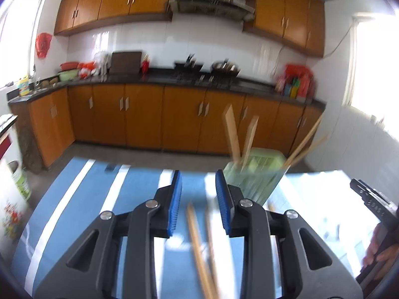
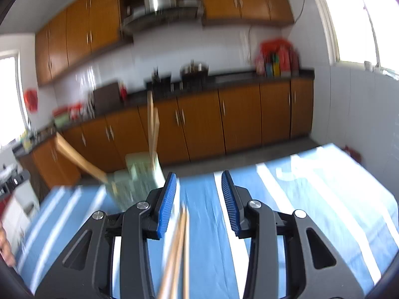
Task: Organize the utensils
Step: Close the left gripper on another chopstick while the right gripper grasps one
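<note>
— Two claws, both with blue pads apart, clamped on nothing: left gripper (image 1: 199, 199), right gripper (image 2: 198, 200).

— And the chopsticks?

— Loose pair (image 1: 199, 251) flat on the blue striped tablecloth (image 1: 82, 199), below the gap of the left claw. Blurred pair (image 2: 178, 249) under the right claw, near its left pad.

— Holder?

— Green utensil holder (image 1: 254, 174) ahead and right of the left claw, wooden utensils (image 1: 233, 134) upright inside, tilted. Same holder (image 2: 134, 179) ahead-left of the right claw.
</note>
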`<state>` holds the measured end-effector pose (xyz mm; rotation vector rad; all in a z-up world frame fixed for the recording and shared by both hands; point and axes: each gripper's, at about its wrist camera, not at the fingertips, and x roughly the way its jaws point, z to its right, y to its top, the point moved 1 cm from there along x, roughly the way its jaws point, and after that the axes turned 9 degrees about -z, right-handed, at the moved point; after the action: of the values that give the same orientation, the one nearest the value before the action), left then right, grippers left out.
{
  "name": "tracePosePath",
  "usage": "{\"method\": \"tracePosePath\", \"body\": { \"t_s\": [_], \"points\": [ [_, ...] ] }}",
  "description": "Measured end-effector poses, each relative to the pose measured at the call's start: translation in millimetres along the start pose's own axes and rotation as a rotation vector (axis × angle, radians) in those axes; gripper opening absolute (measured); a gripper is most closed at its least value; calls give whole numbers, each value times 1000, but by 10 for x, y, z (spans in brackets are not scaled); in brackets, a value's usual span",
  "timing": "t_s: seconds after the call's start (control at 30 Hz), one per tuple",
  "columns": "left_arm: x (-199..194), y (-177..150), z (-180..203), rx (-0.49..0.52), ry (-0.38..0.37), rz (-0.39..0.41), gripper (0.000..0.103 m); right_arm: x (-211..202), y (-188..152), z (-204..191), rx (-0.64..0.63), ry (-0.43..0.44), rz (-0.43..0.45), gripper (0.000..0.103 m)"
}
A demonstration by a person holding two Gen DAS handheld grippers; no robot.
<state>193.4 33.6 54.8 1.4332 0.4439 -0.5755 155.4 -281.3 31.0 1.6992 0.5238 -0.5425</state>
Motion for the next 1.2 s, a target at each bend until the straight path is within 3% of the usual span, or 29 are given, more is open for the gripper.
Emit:
{"method": "tracePosePath", "body": {
  "t_s": [0.1, 0.17, 0.27, 0.4, 0.53, 0.67, 0.87, 1.2],
  "points": [
    [181, -345, -175, -2, 31, -88, 31, 270, -433, 1, -36, 35, -155, 34],
    [304, -556, -274, -12, 54, -146, 31, 426, -671, -36, -52, 68, -240, 23],
    [460, -841, -410, -44, 52, -227, 31, 582, -903, -104, -67, 94, -317, 18],
    [547, -1015, -433, -66, 32, -278, 31, 727, -1032, -215, -89, 96, -368, 18],
    [596, -1080, -388, -66, 3, -302, 31, 826, -1146, -271, -116, 77, -399, 18],
    [642, -1107, -245, -37, -22, -318, 31, 849, -1179, -222, -122, 36, -392, 8],
    [780, -1139, -61, -9, -45, -358, 31, 859, -1085, 116, -8, -69, -378, 7],
    [1035, -1286, 131, 46, -28, -433, 20, 867, -1074, 152, -19, -78, -374, 8]
  ]
}}
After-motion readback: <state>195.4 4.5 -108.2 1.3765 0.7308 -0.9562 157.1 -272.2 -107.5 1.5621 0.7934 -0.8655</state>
